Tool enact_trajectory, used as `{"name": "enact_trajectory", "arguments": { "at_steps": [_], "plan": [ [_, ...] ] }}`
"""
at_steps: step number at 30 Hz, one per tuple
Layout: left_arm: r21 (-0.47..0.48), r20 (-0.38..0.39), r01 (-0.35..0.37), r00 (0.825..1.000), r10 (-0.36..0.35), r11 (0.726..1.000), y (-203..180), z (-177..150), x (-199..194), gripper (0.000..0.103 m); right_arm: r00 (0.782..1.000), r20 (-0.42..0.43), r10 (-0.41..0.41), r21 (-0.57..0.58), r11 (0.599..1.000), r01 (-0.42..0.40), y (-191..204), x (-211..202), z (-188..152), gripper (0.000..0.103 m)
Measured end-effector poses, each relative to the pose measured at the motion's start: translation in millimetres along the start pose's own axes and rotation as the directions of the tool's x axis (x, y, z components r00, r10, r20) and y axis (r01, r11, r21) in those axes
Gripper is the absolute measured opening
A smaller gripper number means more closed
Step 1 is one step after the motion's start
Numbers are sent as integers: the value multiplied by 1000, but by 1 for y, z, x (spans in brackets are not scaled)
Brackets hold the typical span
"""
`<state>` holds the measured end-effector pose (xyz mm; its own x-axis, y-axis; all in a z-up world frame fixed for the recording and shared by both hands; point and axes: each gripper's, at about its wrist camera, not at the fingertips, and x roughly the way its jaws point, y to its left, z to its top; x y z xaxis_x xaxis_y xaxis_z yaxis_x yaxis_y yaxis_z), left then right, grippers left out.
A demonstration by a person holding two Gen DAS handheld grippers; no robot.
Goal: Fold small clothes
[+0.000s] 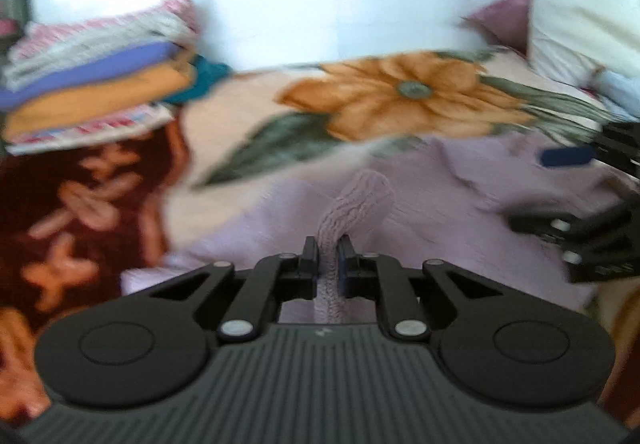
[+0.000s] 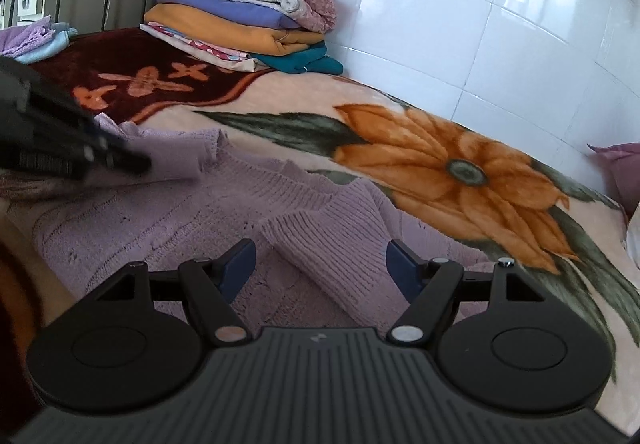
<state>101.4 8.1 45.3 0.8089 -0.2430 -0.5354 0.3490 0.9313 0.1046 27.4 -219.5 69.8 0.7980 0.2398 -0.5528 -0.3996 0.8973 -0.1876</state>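
Presently the lilac knitted sweater [image 2: 168,212] lies spread on the floral blanket [image 2: 440,172] of a bed, close to the near edge, with the tiled wall [image 2: 480,24] behind and a stack of folded clothes [image 2: 240,24] well apart at the far end.

Left gripper [image 1: 328,256]: jaws together, clamped on a ribbed tube of the knit, which I judge to be a sleeve or cuff [image 1: 360,204]. The cloth runs straight forward from between the pads and rises a little ahead of them (the left view is blurred, so finer detail cannot be confirmed).

Right gripper [image 2: 320,264]: jaws apart, nothing pressed between them. A ribbed, folded-over sleeve [image 2: 332,240] lies directly ahead of and between the open fingers, close above the garment body. Its long axis runs diagonally, from the shoulder region at the upper left toward the lower right, roughly along the gripper's pointing line rather than across it. Whether the pads touch the cloth cannot be told.

Assessment: the right hand is the nearer to this second sleeve; the left is already occupied on the far side of the garment. The next move likely calls for the right jaws to settle over the ribbed band and close, so both sleeves can be drawn inward together. Risk: catching the body layer beneath along with the sleeve.
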Motion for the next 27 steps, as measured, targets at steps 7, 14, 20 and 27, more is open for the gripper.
{"name": "enact_trajectory", "arguments": {
  "at_steps": [7, 14, 20, 27],
  "plan": [
    [-121, -8, -188, 982, 188, 975, 60, 7, 11, 13, 1000, 2, -11, 14, 1000, 11, -3, 1, -2, 78],
    [-243, -110, -252, 967, 231, 937, 98, -5, 24, 13, 1000, -6, -18, 23, 1000, 18, -4, 3, -5, 78],
    [-164, -132, -269, 959, 250, 949, 93, -8, 32, 16, 1000, -9, -16, 19, 1000, 16, -4, 4, -4, 78],
    [-253, -120, -230, 971, 206, 940, 103, -4, 16, 16, 999, -17, -39, -2, 999, 39, -5, 7, -2, 76]
  ]
}}
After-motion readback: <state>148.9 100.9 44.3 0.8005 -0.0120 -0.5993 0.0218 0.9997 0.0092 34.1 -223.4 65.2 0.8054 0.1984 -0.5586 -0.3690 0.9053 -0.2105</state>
